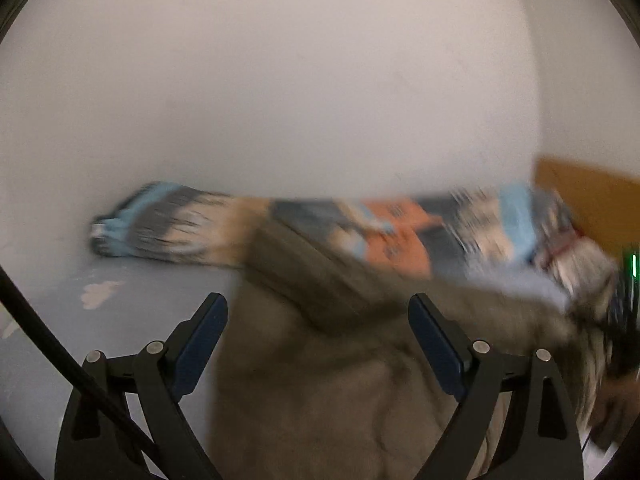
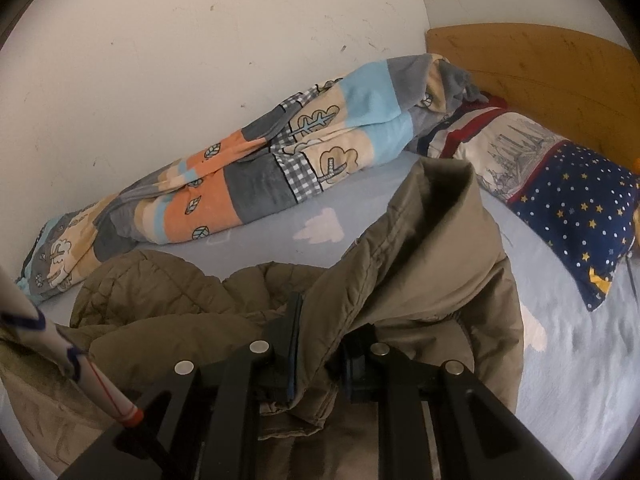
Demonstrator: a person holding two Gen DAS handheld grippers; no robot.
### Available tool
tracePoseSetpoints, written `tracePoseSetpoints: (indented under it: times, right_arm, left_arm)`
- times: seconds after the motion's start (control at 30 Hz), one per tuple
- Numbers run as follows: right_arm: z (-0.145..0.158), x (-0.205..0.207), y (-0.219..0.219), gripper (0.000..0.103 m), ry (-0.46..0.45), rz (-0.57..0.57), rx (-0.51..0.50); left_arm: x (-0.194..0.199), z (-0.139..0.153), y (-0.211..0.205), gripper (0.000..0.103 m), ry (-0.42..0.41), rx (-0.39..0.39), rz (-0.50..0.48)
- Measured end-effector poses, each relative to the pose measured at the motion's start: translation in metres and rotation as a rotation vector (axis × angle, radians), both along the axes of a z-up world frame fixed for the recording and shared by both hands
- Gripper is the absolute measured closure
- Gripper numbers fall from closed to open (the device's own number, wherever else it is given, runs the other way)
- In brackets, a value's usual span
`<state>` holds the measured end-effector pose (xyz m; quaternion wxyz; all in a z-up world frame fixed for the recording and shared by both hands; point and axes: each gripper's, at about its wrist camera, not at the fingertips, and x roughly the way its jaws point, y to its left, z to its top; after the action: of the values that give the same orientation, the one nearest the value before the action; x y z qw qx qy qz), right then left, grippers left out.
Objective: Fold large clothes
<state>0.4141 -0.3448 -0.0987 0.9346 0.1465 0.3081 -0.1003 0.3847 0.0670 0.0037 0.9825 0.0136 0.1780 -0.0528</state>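
The bed [image 2: 560, 360] is lying under everything, with its pale blue sheet, and the wall [image 2: 200, 40] is standing behind it at 12 o'clock. Along the wall, from 9 to 1 o'clock in the right wrist view, a rolled patchwork blanket [image 2: 256, 168] is resting, and a pillow [image 2: 560, 200] is lying at 3 o'clock under the wooden headboard [image 2: 540, 72].

The jacket [image 2: 400, 260], olive and quilted, is lying in the middle of the sheet, from 6 o'clock up to the centre, crumpled, with the collar standing up. It is the thing to be folded, and I judge the folding is only at its beginning.

The right gripper [image 2: 320, 356] is pinching a thick fold of the jacket between its jaws, which are nearly together on the cloth. The left gripper [image 1: 318, 344] is standing with its jaws wide apart above the jacket; the cloth is lying below and between them, but the pads are not pressing it. The left wrist view is blurred, so I cannot tell how near they are.

To do this step well, the left gripper should be taking the opposite edge at the same level as the right one, catching only one layer. Then both should be lifting together and spreading the jacket flat before any fold. The risk: the heavy padding is slipping easily from a shallow bite.
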Motion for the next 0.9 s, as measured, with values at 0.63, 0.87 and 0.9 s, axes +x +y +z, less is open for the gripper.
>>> tracePoseSetpoints:
  times: [0.63, 0.87, 0.9]
  right_arm:
    - [0.075, -0.038, -0.003, 0.042, -0.161, 0.055, 0.168]
    - [0.073, -0.026, 0.048, 0.038, -0.097, 0.223, 0.041]
    - [0.066, -0.023, 0.057, 0.038, -0.066, 0.25, 0.029]
  left_arm:
    - [0.05, -0.074, -0.032, 0.012, 0.353, 0.135, 0.063]
    - [0.041, -0.058, -0.032, 0.012, 0.31, 0.084, 0.063]
    - [0.041, -0.057, -0.03, 0.012, 0.308, 0.085, 0.058]
